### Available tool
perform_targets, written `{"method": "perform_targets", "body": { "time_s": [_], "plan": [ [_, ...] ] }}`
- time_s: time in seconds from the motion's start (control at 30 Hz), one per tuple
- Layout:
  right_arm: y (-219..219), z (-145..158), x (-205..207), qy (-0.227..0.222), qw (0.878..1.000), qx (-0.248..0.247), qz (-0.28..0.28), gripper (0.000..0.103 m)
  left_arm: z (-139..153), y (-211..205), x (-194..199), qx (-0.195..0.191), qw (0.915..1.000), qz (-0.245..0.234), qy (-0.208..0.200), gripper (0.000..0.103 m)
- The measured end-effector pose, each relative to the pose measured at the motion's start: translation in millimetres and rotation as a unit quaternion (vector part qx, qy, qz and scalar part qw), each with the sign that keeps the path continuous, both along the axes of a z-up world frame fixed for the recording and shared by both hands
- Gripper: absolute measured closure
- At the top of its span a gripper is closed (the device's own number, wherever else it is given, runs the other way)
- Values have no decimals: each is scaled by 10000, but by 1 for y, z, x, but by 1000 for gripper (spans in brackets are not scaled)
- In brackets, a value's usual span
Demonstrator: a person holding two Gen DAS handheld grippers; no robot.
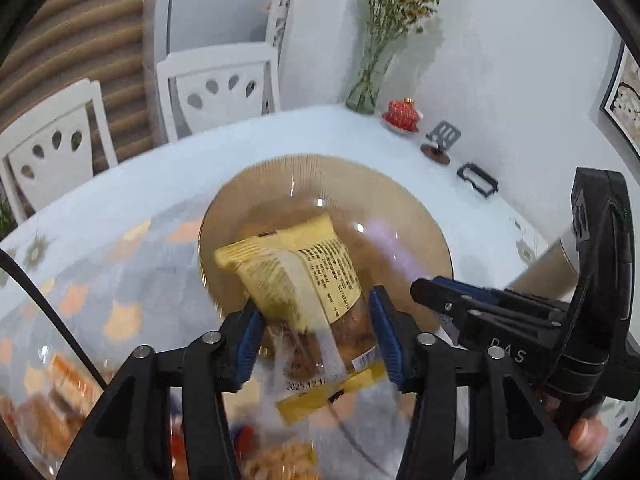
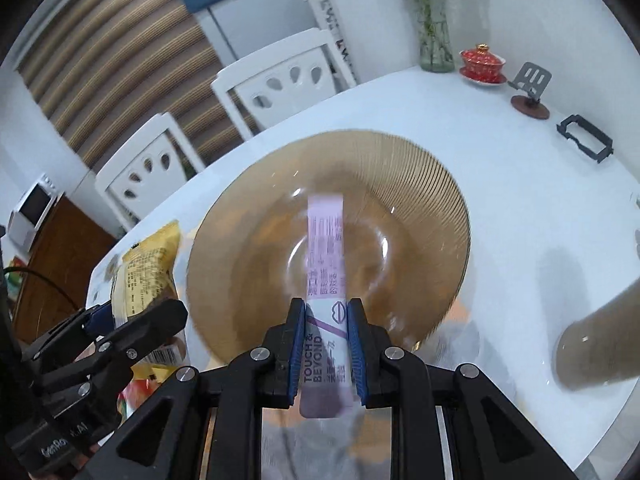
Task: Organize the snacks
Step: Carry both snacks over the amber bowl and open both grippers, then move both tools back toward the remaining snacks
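Note:
My left gripper (image 1: pixel 316 332) is shut on a yellow pastry packet (image 1: pixel 296 276) and holds it over the near rim of a brown ribbed glass plate (image 1: pixel 400 184). My right gripper (image 2: pixel 326 340) is shut on a long purple stick sachet (image 2: pixel 324 256) that points out over the same plate (image 2: pixel 420 168). In the right wrist view the left gripper (image 2: pixel 100 320) and its yellow packet (image 2: pixel 148 268) sit at the plate's left edge. In the left wrist view the right gripper (image 1: pixel 432 288) comes in from the right, with the sachet (image 1: pixel 392 248) blurred.
More snack packets (image 1: pixel 60 392) lie blurred at the table's near left. At the far right of the white table (image 2: pixel 520 208) stand a flower vase (image 2: pixel 436 40), a red lidded cup (image 2: pixel 482 62), a phone stand (image 2: pixel 530 88) and a black frame (image 2: pixel 586 138). White chairs (image 2: pixel 280 80) stand behind.

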State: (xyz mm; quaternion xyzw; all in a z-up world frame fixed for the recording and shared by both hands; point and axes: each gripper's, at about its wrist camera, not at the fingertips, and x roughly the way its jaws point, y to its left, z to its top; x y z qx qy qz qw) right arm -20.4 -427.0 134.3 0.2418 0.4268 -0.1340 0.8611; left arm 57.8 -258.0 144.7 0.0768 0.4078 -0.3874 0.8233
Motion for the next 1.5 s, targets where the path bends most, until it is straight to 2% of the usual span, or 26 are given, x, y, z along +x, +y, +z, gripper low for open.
{"method": "perform_targets", "body": {
  "time_s": [0.07, 0.17, 0.37, 0.57, 0.73, 0.93, 1.0, 1.03, 1.07, 1.2, 1.3, 1.5],
  "plan": [
    [-7, -2, 2, -4, 9999, 102, -54, 76, 2, 0, 4, -50, 9999, 141, -67, 29],
    [-9, -2, -6, -36, 9999, 117, -89, 76, 6, 14, 2, -351, 9992, 181, 25, 29],
    [6, -6, -19, 4, 9996, 204, 179, 76, 12, 55, -15, -630, 9969, 450, 114, 29],
    [40, 5, -40, -107, 9975, 252, 658, 76, 21, 107, -50, -692, 9942, 814, -73, 29],
    [71, 15, -60, -268, 9931, 262, 1110, 76, 22, 162, -79, -788, 9879, 1326, -147, 29],
    [103, 5, -77, -441, 9870, 258, 1523, 74, -1, 238, -111, -745, 9720, 2218, -210, 29],
    [113, -4, -82, -670, 9835, 222, 1665, 65, -16, 260, -118, -652, 9660, 2492, -200, 29],
    [117, -9, -83, -719, 9832, 143, 1673, 56, -24, 271, -121, -572, 9625, 2640, -235, 29],
    [122, -15, -85, -821, 9818, 65, 1709, 54, -36, 283, -125, -432, 9569, 2855, -314, 29],
    [137, -42, -84, -1008, 9779, -256, 1815, 54, -74, 315, -129, -163, 9413, 3357, -310, 29],
    [140, -61, -79, -1076, 9761, -384, 1846, 54, -94, 338, -125, -213, 9291, 3690, -161, 29],
    [137, -76, -75, -1057, 9767, -426, 1816, 51, -109, 354, -119, -102, 9139, 4054, -150, 29]
  ]
}}
